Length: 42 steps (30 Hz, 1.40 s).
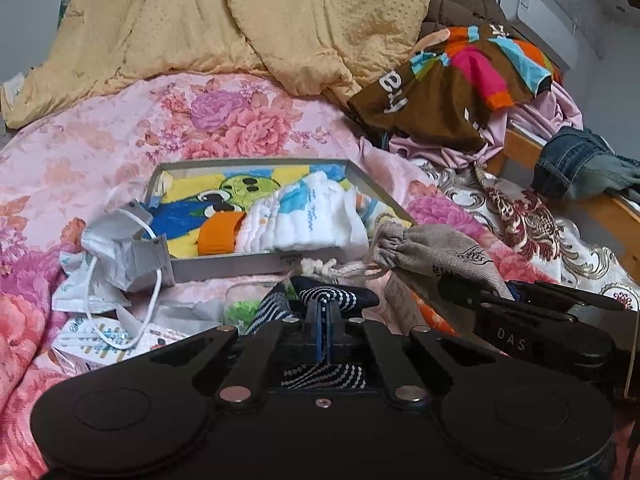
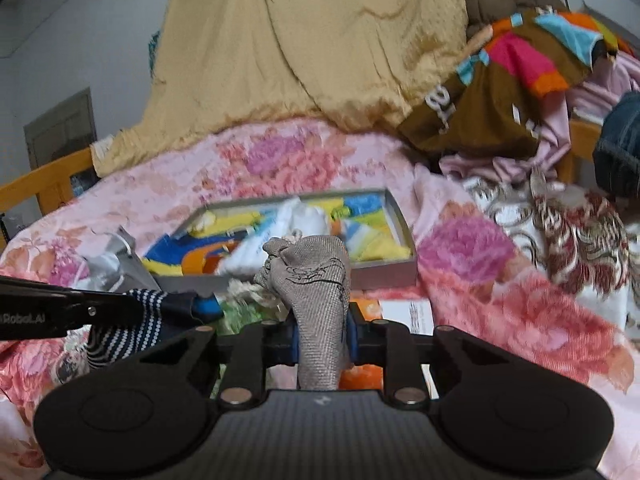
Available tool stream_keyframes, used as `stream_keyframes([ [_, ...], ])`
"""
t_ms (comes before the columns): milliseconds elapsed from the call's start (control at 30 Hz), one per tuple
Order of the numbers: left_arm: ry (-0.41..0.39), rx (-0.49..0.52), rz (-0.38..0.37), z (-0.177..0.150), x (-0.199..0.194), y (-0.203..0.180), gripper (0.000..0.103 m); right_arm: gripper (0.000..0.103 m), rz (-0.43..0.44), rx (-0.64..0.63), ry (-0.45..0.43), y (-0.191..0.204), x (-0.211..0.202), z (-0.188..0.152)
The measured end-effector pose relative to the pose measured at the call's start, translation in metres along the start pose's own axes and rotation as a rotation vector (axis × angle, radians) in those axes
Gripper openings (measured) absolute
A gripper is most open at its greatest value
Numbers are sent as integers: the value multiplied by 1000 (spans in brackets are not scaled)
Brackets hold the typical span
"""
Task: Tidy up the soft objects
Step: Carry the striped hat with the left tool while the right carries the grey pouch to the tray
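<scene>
A: What are the left gripper's (image 1: 325,312) jaws doing?

B: Clamped tight on a dark sock (image 1: 320,300) with white dotted stripes. The cloth bunches above the pads and more of it shows below them.

A: And the right gripper (image 2: 320,330)?

B: Its jaws are narrow, pressed on a grey drawstring pouch (image 2: 316,300). The pouch stands up between the blue pads, its gathered neck and pale cord at the top.

A: Where are these relative to the tray?

B: Both are just in front of the grey tray's (image 1: 224,266) near wall. The sock is before the middle of that wall, the pouch toward the tray's right corner.

A: What lies in the tray?

B: A bright cartoon towel (image 1: 192,216) covers its bottom, and a folded white cloth (image 1: 308,220) sits on the towel.

A: Anything else by the tray?

B: A white face mask (image 1: 124,248) leans against its left near corner, loops dangling. The tray rests on a pink flowered bedspread (image 1: 240,116). Behind the tray a tan quilt (image 1: 240,20) is heaped, and to the tray's far right lies a brown garment (image 1: 452,84) with coloured patches.
</scene>
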<state>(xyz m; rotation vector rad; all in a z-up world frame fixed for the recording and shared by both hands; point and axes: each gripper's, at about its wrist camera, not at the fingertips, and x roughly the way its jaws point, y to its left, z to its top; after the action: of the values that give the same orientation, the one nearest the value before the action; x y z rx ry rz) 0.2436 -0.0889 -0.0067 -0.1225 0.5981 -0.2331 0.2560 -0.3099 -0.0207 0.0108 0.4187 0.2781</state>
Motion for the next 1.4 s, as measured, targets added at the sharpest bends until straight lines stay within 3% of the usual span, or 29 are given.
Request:
stream_keyframes([
  [333, -140, 41, 26, 44, -14, 3, 0, 24, -1, -25, -141, 7, -6, 14],
  [633, -242, -2, 44, 84, -3, 11, 0, 24, 9, 24, -149, -1, 22, 21],
  [867, -294, -56, 75, 120, 39, 14, 0, 24, -35, 37, -203, -8, 74, 54],
  [1000, -307, -32, 83, 136, 70, 11, 0, 24, -41, 51, -210, -14, 101, 64],
  [1400, -251, -74, 90, 141, 149, 20, 1, 24, -18, 200, -118, -30, 165, 74],
])
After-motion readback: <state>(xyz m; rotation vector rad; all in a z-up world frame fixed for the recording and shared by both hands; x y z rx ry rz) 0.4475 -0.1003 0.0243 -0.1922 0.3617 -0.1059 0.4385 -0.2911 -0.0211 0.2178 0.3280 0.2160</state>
